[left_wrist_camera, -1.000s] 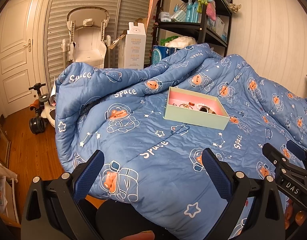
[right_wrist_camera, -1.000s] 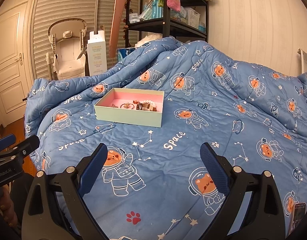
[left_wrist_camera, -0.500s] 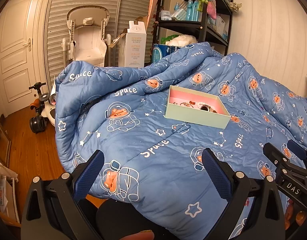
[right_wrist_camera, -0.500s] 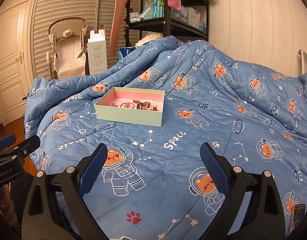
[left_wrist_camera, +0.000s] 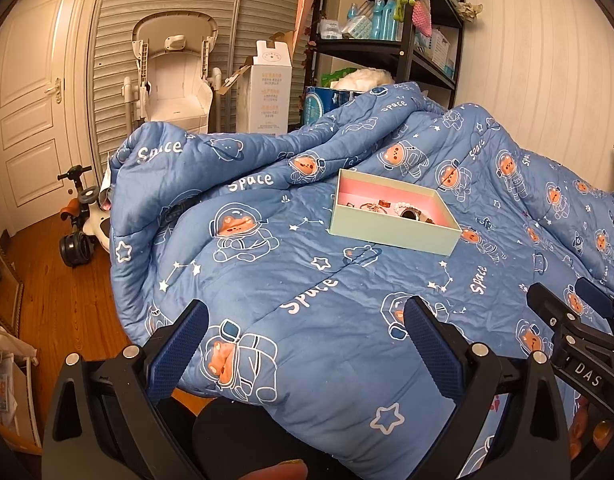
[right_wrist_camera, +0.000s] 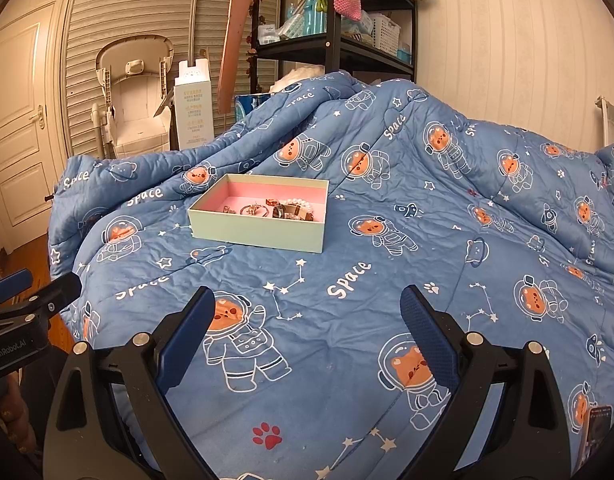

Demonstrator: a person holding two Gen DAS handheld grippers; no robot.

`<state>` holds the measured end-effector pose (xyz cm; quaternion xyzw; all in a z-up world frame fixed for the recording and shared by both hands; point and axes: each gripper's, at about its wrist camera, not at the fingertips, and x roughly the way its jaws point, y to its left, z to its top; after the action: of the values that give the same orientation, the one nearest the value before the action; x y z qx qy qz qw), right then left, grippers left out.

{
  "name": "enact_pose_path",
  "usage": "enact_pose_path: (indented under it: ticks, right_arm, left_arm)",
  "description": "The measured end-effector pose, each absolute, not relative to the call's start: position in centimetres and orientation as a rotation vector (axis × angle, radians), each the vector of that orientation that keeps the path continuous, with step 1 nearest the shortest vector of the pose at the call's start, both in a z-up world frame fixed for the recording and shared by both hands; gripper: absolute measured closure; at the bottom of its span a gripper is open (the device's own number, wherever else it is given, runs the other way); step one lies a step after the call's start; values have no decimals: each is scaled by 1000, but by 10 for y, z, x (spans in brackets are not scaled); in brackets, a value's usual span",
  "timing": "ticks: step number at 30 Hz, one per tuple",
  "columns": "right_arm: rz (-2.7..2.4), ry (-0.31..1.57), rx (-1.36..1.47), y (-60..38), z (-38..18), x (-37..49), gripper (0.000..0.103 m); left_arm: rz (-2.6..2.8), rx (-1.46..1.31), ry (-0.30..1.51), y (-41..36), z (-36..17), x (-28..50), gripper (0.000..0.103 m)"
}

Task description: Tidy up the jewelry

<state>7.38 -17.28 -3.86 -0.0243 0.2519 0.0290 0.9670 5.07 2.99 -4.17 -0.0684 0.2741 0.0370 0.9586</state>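
A pale green box [left_wrist_camera: 391, 230] [right_wrist_camera: 259, 232] with a pink lining sits on the blue space-print quilt [left_wrist_camera: 291, 280] [right_wrist_camera: 387, 264]. Inside lie several pieces of jewelry [left_wrist_camera: 403, 211] [right_wrist_camera: 279, 210]: rings, a pearl strand and a dark bangle. My left gripper [left_wrist_camera: 305, 344] hovers open over the quilt's near edge, well short of the box. My right gripper [right_wrist_camera: 307, 328] is open too, low over the quilt in front of the box. Each gripper shows at the side of the other's view: the right gripper [left_wrist_camera: 579, 344], the left gripper [right_wrist_camera: 23, 312]. Nothing is held.
A black shelf unit [left_wrist_camera: 391, 20] with bottles and soft toys stands behind the bed. A folded high chair [left_wrist_camera: 175, 80], a tall white carton [left_wrist_camera: 269, 88] and a ride-on toy [left_wrist_camera: 81, 220] stand on the wooden floor at left. A phone [right_wrist_camera: 595, 428] lies at the right edge.
Both grippers have shifted only slightly; the box sits a little lower in the left wrist view. Jaws unchanged, both open.
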Motion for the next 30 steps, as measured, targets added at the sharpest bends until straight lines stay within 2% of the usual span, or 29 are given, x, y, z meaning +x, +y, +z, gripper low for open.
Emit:
enact_pose_path:
  ticks: [30]
  right_arm:
    - [59,502,-47,-173,-38,72,11]
  left_arm:
    - [89,-133,542,30,-38,48,7]
